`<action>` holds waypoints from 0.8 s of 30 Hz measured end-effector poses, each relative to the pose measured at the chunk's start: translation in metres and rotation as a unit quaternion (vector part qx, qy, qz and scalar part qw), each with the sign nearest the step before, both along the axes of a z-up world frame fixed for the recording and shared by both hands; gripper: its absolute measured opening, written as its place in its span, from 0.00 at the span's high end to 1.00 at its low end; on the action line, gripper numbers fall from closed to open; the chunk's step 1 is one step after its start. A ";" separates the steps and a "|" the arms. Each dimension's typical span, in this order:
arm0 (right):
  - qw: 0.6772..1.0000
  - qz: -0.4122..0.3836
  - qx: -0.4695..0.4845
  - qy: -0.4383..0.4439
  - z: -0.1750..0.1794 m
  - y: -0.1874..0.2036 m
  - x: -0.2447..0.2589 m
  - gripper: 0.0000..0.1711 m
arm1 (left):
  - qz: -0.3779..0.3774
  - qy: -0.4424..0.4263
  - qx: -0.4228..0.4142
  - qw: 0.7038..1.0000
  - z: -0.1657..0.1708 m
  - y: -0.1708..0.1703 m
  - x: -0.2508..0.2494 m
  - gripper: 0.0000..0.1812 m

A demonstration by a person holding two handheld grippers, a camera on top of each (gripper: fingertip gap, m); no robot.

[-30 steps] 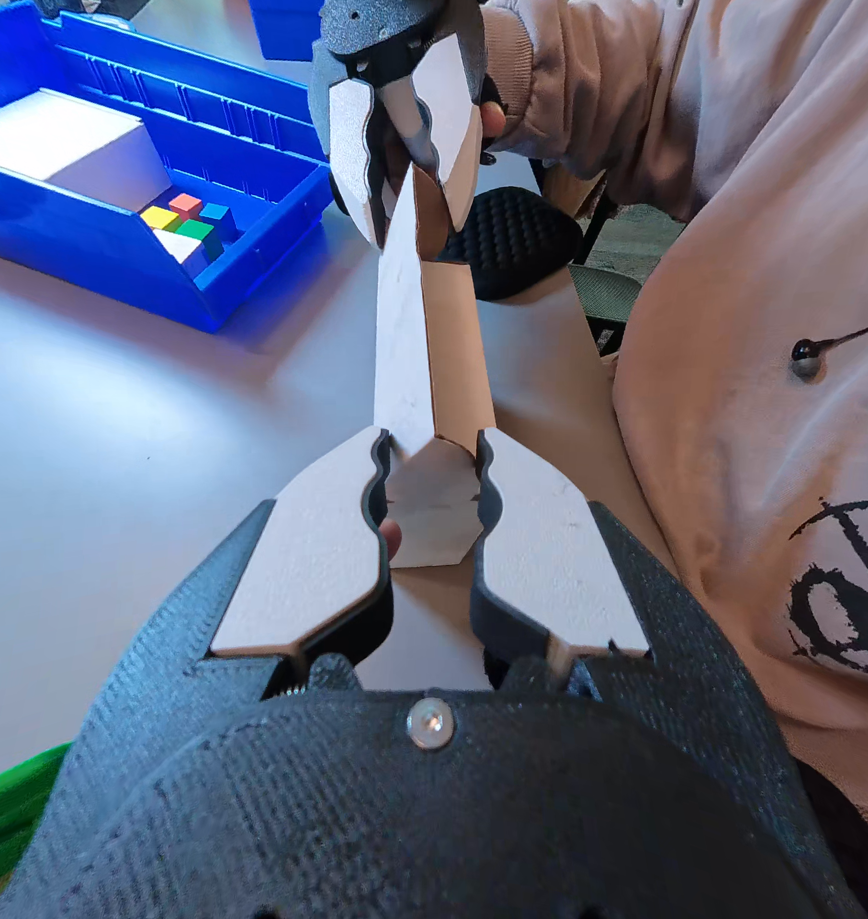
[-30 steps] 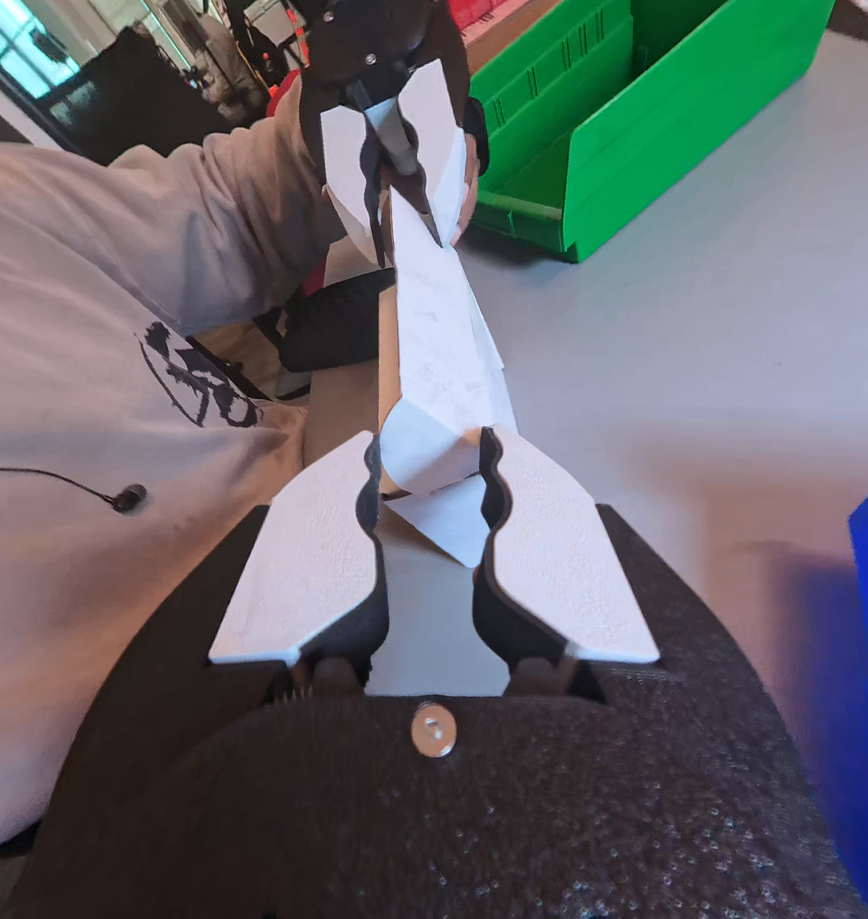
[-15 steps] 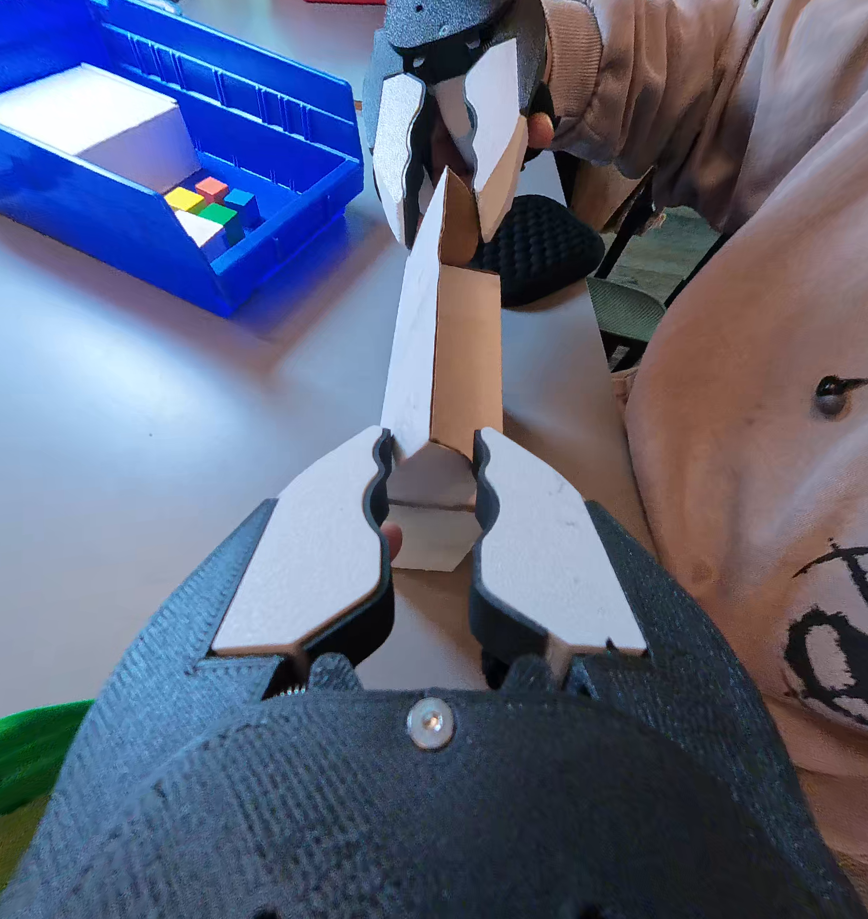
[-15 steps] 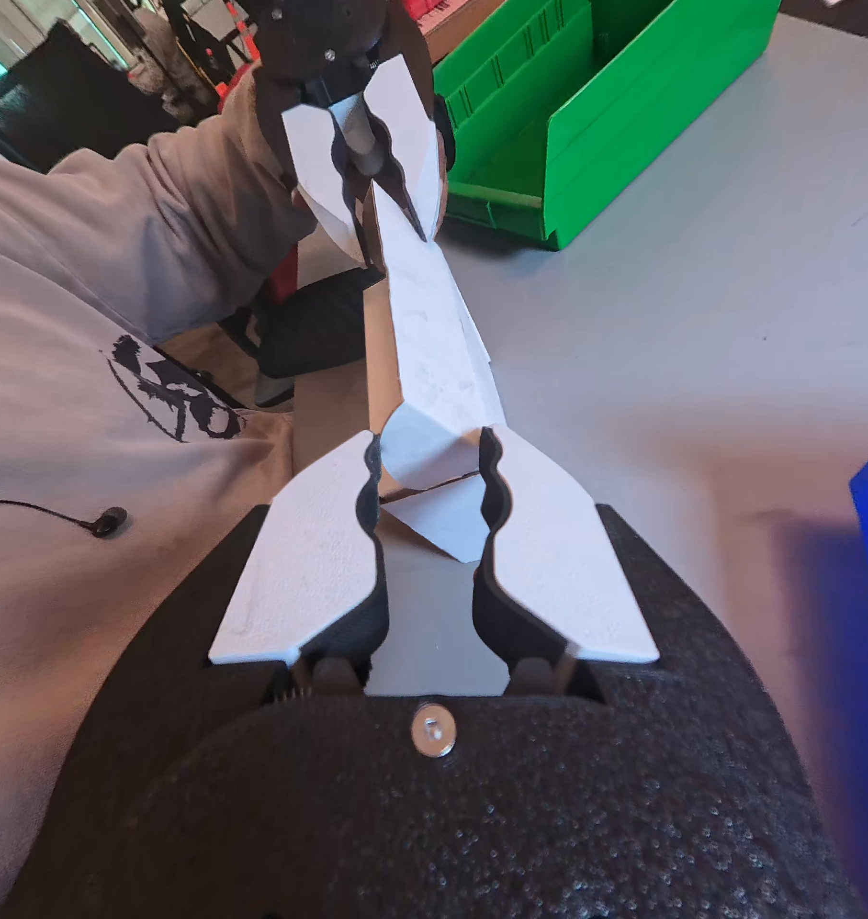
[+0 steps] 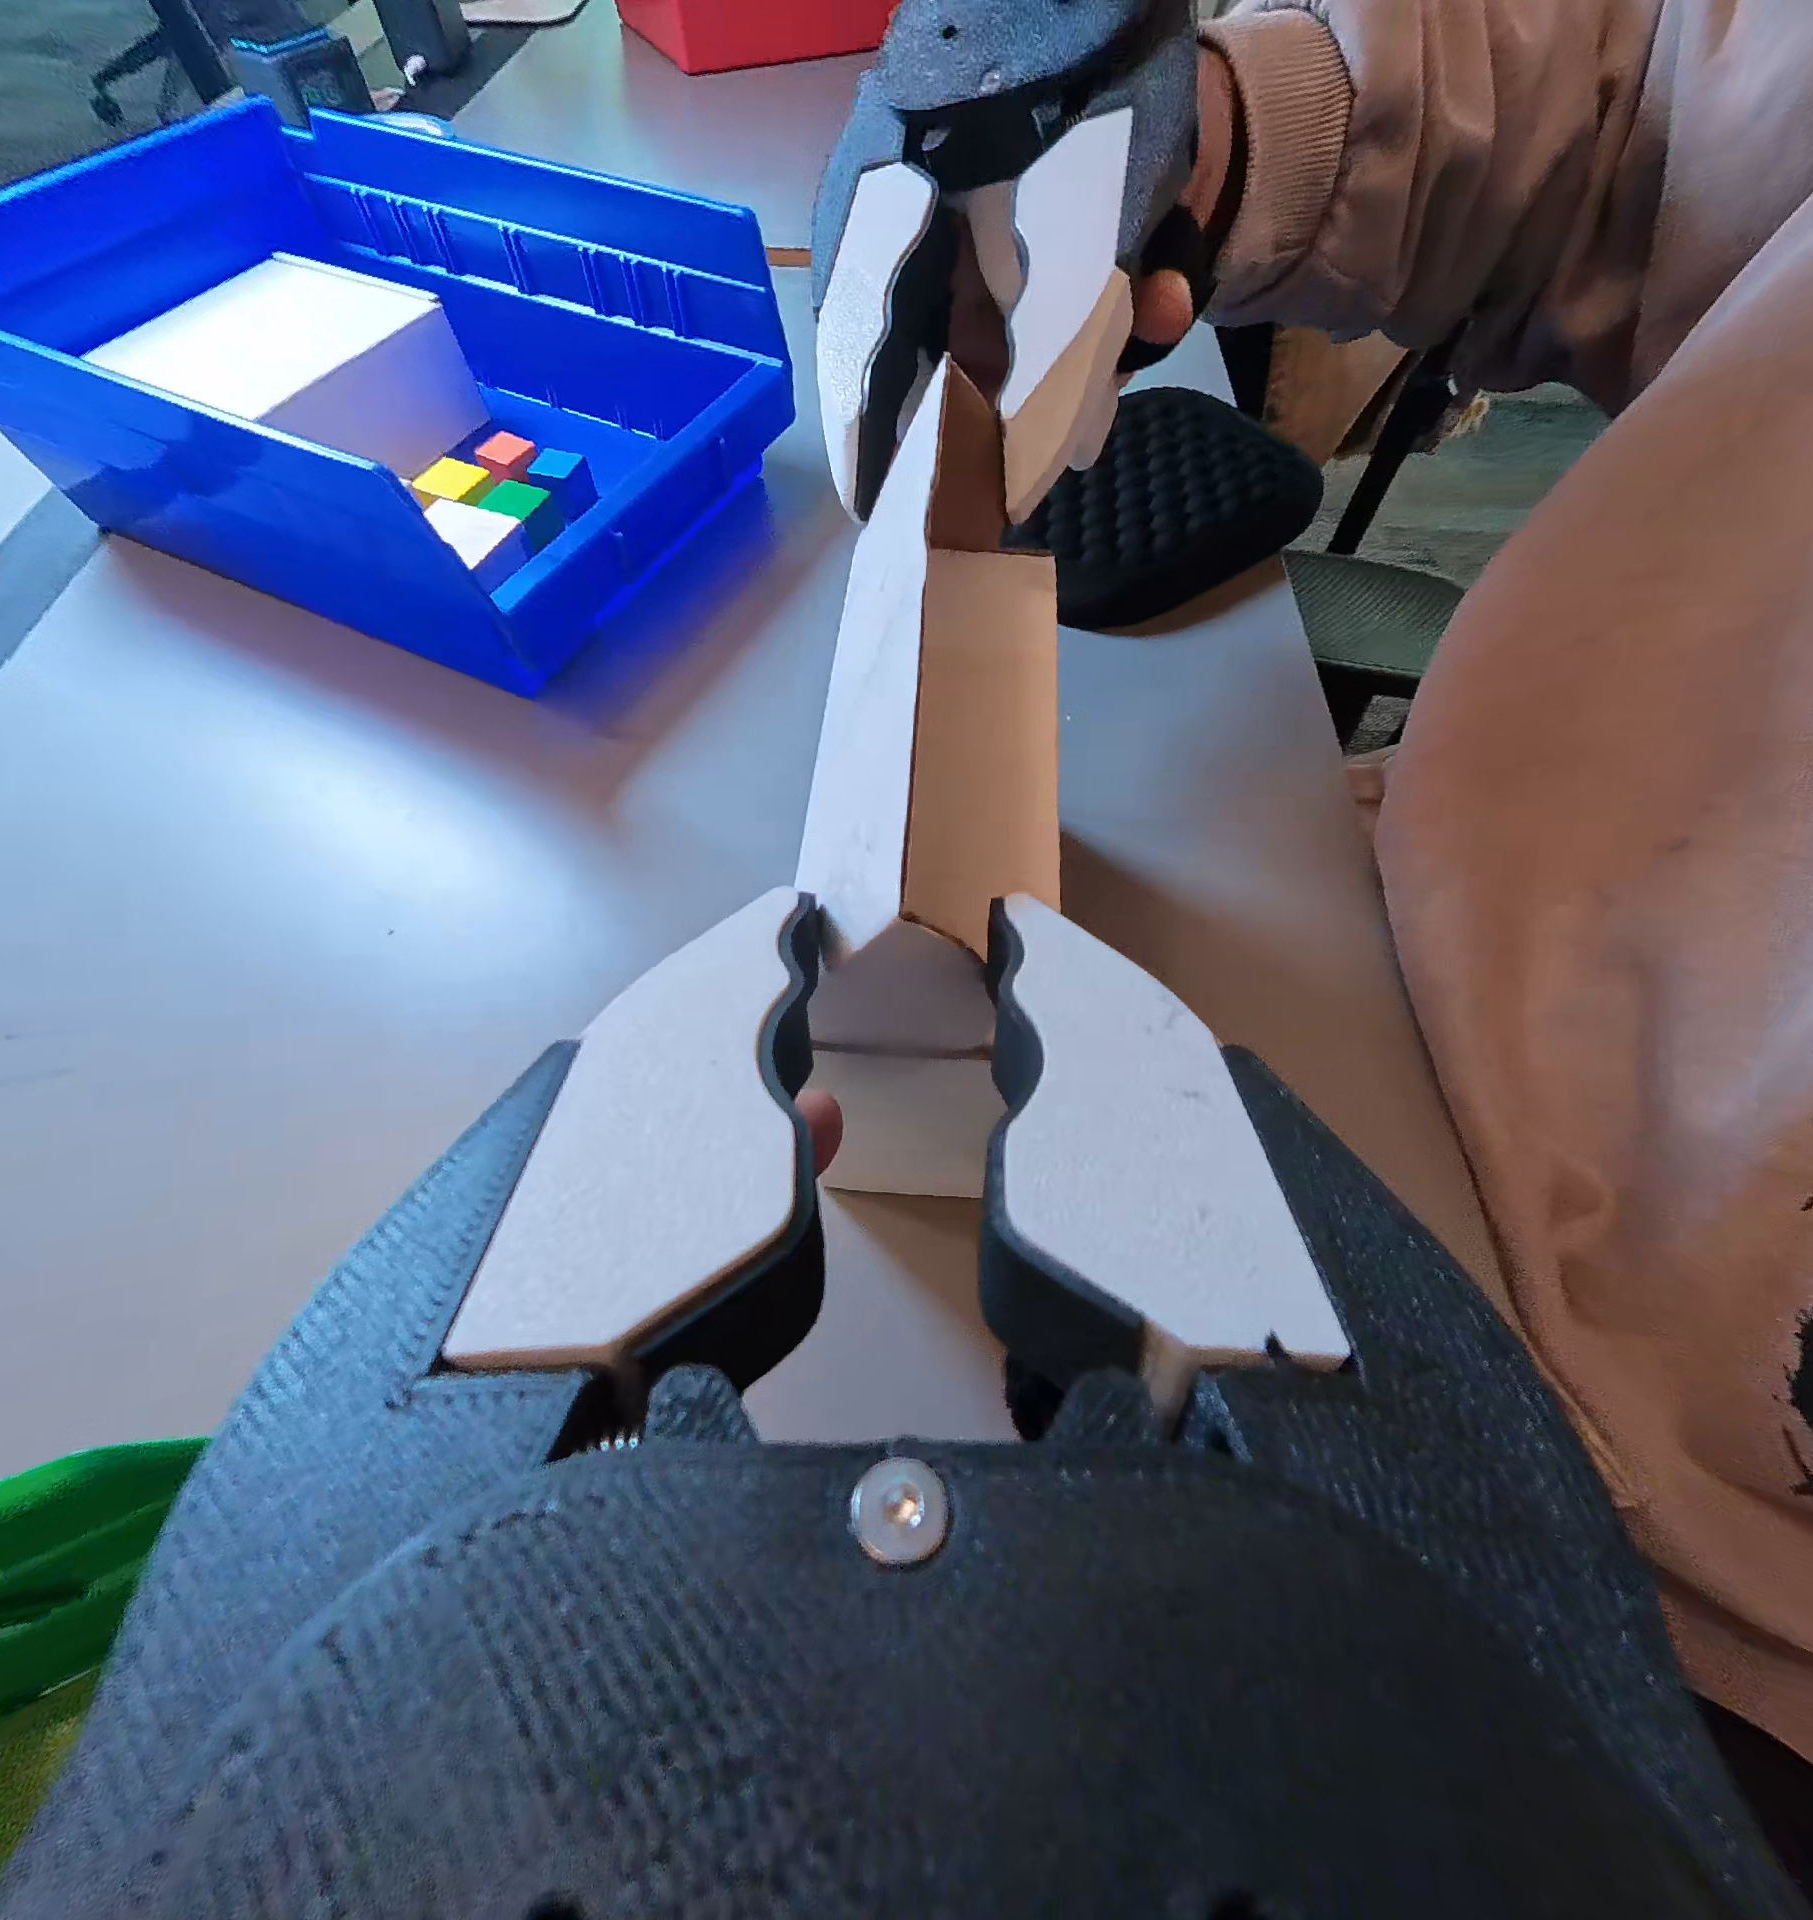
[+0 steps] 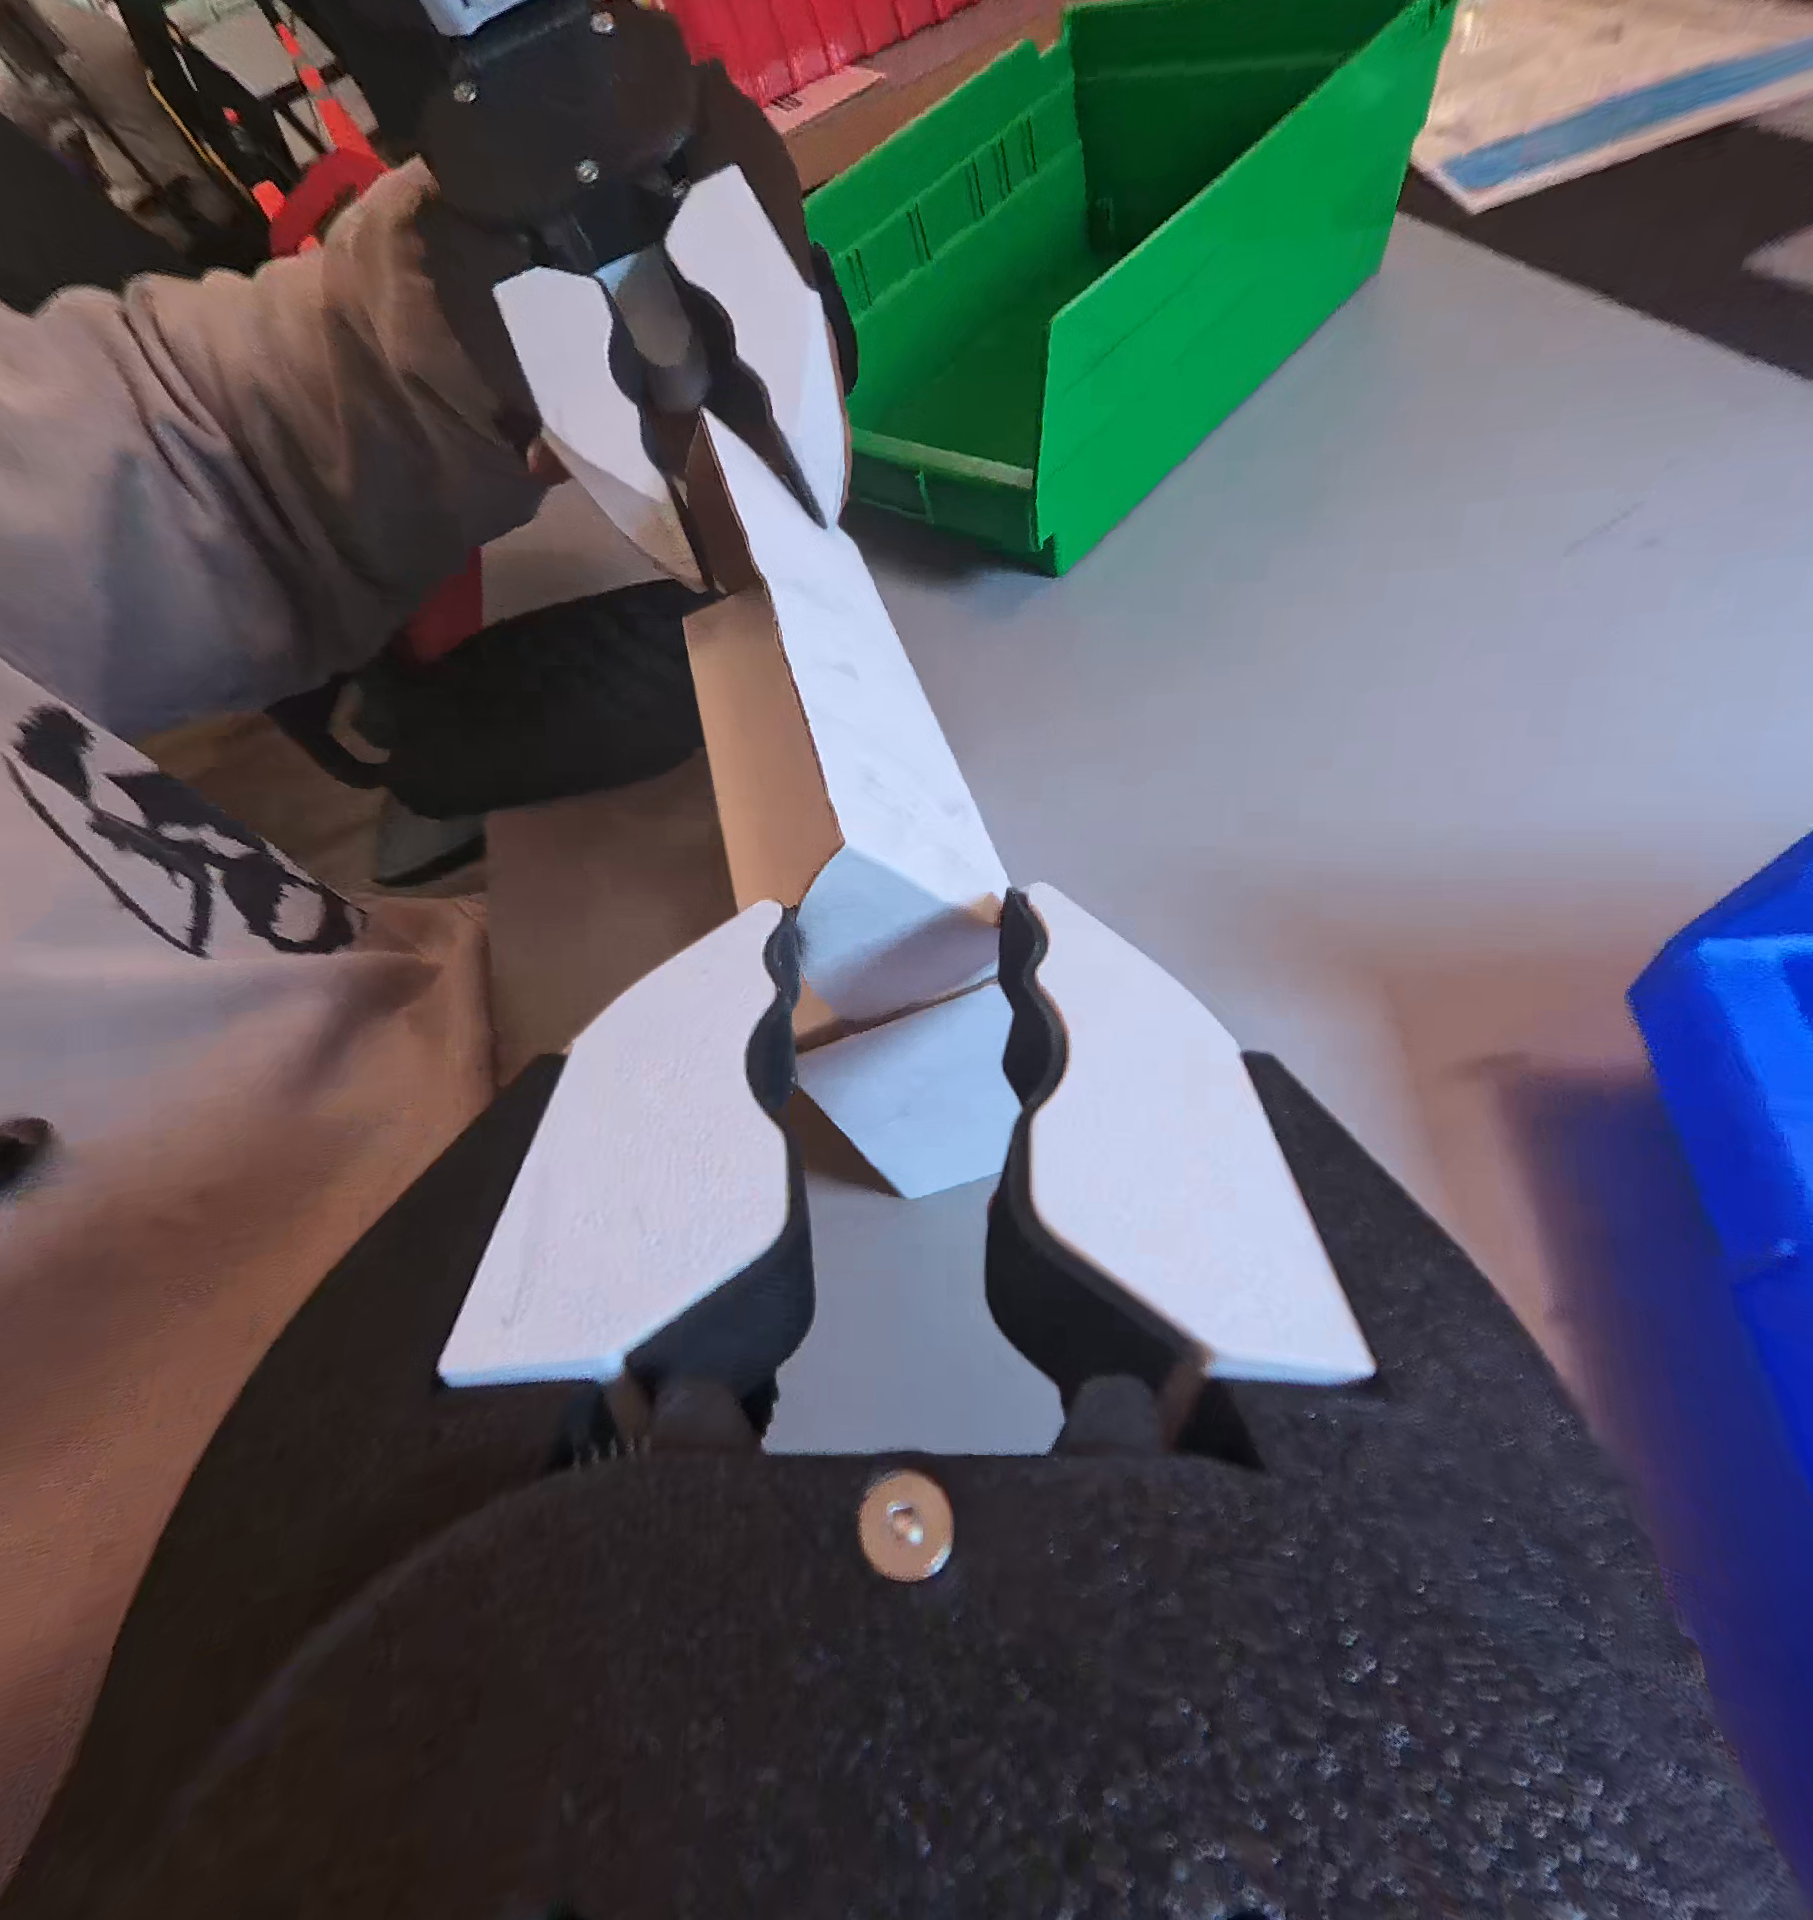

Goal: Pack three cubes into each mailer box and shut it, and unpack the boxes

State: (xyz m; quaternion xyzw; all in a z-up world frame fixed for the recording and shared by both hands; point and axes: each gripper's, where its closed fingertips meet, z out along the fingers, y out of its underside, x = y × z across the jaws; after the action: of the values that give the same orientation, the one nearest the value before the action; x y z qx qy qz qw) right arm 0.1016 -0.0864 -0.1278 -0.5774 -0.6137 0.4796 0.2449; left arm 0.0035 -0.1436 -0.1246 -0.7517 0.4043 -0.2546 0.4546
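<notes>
Holding one mailer box [image 5: 938, 727] between us, we have it off the table [image 5: 258, 935], stretched end to end from the left tool [image 5: 897, 920] to the right tool [image 6: 897, 914]. Its long axis runs straight along both tools' fingers, so each tool looks down the box at the other; in the left wrist view the right tool [image 5: 969, 416] sits at the far end, and in the right wrist view the left tool [image 6: 720, 457] does. Each tool is clamped on an end flap of the box, jaws closed against the cardboard, white outer face to one side and brown inner face to the other. Neither hand is nearer; both grip an end.

We judge the next move to be a push or pull along that shared axis, to square the box up or fold it.

Counting: one box held, and what looks like one more white box [image 5: 289, 358] lying in the blue bin [image 5: 289, 540]. Five cubes [image 5: 497, 488] show there: red, blue, yellow, green, white. One green bin [image 6: 1141, 312] stands far right of the left tool; we cannot tell whether it holds anything. A red bin [image 5: 756, 31] sits at the far edge.
</notes>
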 end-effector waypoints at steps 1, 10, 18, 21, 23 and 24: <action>0.999 0.008 0.036 0.017 -0.002 -0.001 0.001 0.78 | 0.002 0.005 0.009 1.000 -0.001 0.000 0.000 0.83; 0.968 0.082 0.225 0.071 0.007 -0.017 0.013 0.67 | -0.011 0.081 0.129 0.988 0.009 -0.023 0.009 0.67; 0.920 0.085 0.378 0.057 -0.008 -0.034 0.007 0.76 | 0.015 0.163 0.228 0.960 -0.006 -0.028 0.018 0.76; 0.881 0.090 0.462 0.053 -0.026 -0.035 0.009 0.75 | 0.014 0.238 0.324 0.916 -0.033 -0.030 0.017 0.75; 0.893 0.084 0.439 0.053 -0.026 -0.037 0.009 0.74 | 0.043 0.196 0.324 0.924 -0.032 -0.030 0.019 0.76; 0.901 0.084 0.423 0.051 -0.025 -0.037 0.009 0.74 | 0.051 0.186 0.324 0.926 -0.030 -0.029 0.019 0.77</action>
State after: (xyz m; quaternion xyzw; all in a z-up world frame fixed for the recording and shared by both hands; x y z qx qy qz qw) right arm 0.1104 -0.1239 -0.1527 -0.3404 -0.7917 0.2226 0.4558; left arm 0.0227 -0.1727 -0.1551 -0.6165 0.5033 0.0585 0.6026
